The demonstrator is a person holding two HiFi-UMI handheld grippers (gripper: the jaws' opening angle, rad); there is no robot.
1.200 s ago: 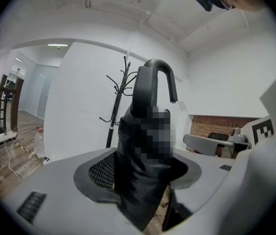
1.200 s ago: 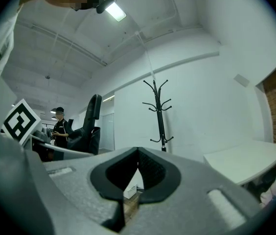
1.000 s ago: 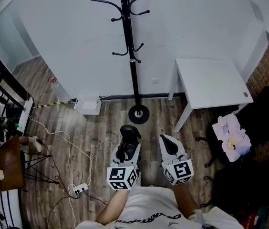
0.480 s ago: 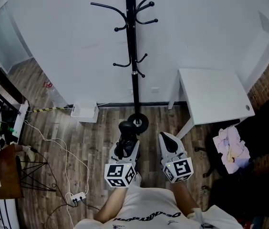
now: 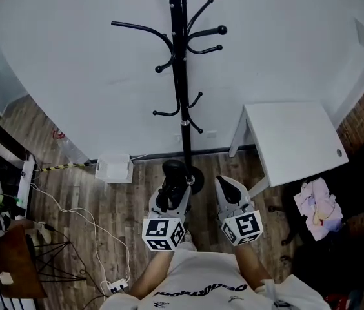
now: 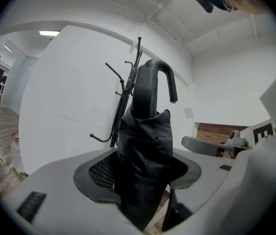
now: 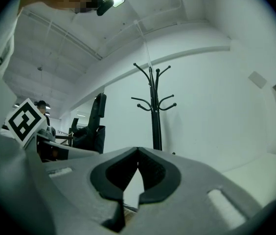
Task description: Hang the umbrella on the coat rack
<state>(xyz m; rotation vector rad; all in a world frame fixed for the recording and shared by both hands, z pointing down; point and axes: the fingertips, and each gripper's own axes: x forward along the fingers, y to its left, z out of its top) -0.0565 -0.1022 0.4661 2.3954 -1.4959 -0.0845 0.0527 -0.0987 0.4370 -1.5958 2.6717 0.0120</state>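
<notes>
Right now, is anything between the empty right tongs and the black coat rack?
No, only bare wooden floor lies between the right tongs and the round base of the tall black metal coat rack. The head view shows it.

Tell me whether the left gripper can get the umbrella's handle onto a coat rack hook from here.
Probably yes, with a lift: the coat rack stands straight ahead of the left gripper holding the umbrella, nothing between, its hooks free.

— Where's the coat rack [image 5: 181, 76]?
— Top centre, table [image 5: 298, 141] at its right.
— The umbrella [image 5: 174, 171]?
— Lower centre, in the left claw [image 5: 172, 185], before the rack's base; right claw [image 5: 224, 186] beside it.
</notes>
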